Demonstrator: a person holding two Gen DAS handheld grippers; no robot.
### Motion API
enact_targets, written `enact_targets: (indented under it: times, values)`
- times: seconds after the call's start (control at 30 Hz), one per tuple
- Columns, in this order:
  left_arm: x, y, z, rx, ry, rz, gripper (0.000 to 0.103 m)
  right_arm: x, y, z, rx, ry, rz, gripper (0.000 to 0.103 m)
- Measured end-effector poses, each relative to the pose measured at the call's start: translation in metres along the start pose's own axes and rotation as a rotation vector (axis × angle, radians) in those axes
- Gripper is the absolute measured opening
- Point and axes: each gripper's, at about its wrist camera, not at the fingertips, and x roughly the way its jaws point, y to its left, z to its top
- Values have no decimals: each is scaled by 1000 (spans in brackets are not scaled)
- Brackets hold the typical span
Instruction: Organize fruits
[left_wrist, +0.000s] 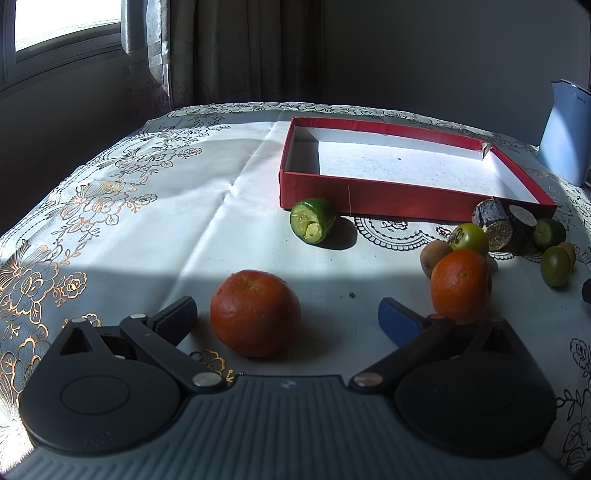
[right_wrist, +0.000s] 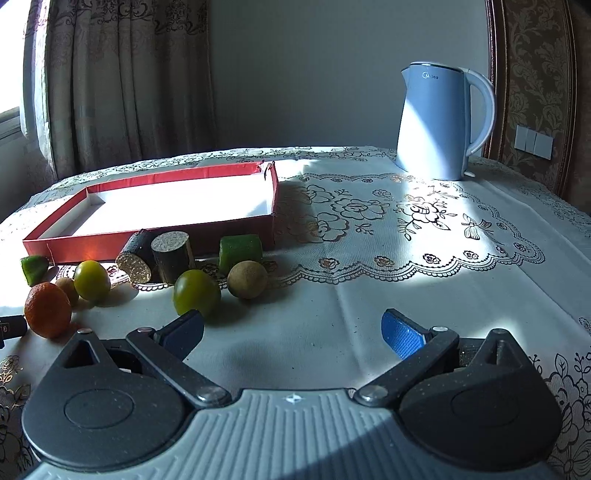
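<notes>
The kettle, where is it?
In the right wrist view, the kettle stands at the table's far right, beyond the red box.

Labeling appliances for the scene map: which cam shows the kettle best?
Right wrist view: the blue kettle stands whole on the tablecloth, with lid, handle and brand mark visible. The left wrist view catches only a slice of it at the right frame edge, handle cropped.

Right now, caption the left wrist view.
Open left gripper flanks an orange before an empty red tray.
</notes>
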Motion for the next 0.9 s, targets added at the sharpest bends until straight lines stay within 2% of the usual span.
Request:
enact_targets:
  times: [0.9]
  values:
    - [0,0,0,0,-1,0,103,1,0,0,11,11,-2,103]
